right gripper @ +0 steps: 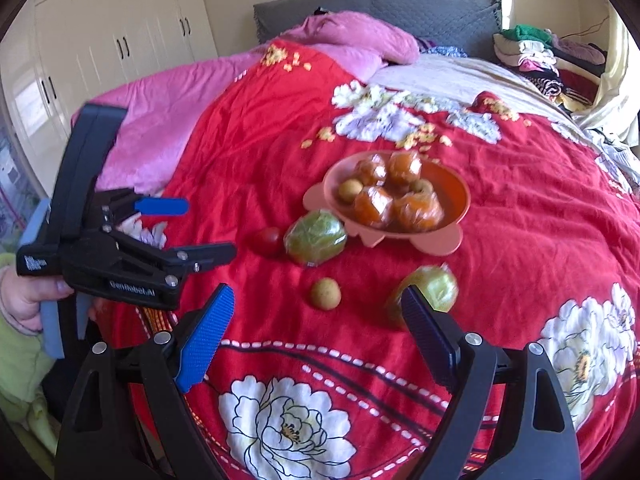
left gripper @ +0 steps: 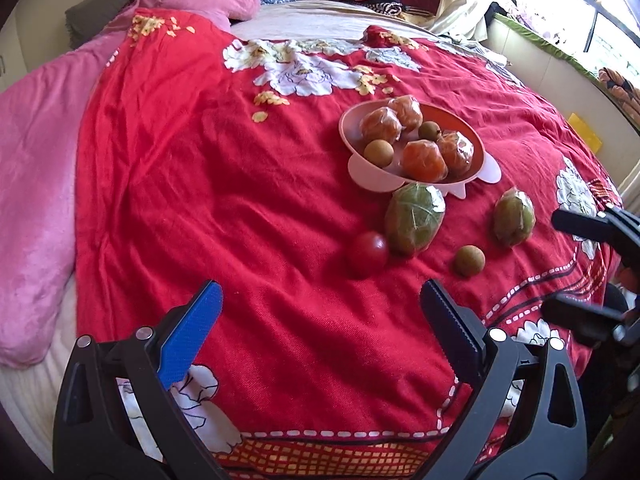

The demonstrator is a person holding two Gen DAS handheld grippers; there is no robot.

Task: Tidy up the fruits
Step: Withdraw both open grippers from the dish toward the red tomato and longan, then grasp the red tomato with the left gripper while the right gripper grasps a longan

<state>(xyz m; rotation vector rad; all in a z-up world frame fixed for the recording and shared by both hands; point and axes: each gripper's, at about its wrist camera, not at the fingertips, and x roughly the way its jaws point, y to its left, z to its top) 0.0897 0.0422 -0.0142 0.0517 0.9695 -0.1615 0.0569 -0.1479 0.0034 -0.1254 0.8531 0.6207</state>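
Nearest the cameras, both claws stand wide with nothing between their blue pads: the left claw (left gripper: 320, 312) hangs over bare red bedspread (left gripper: 200, 200), and the right claw (right gripper: 316, 320) points at the loose fruit ahead of it. Just past the right claw's pads lie a small round brown fruit (right gripper: 326, 293) and, beside its right pad, a green fruit in clear wrap (right gripper: 430, 286). Farther on, a second wrapped green fruit (right gripper: 315, 237) rests against the foot of the pink bowl (right gripper: 456, 184), with a red tomato (right gripper: 269, 240) touching its left side. The bowl already holds four wrapped orange fruits (right gripper: 418, 210) and two small brown ones.

The wrapped pieces will probably feel slick and crinkly, so a squeeze across the widest middle, not on loose film, should hold best. The tomato looks soft-skinned and needs a light grip. The small brown fruit seems light and firm but could roll on the soft bedding.
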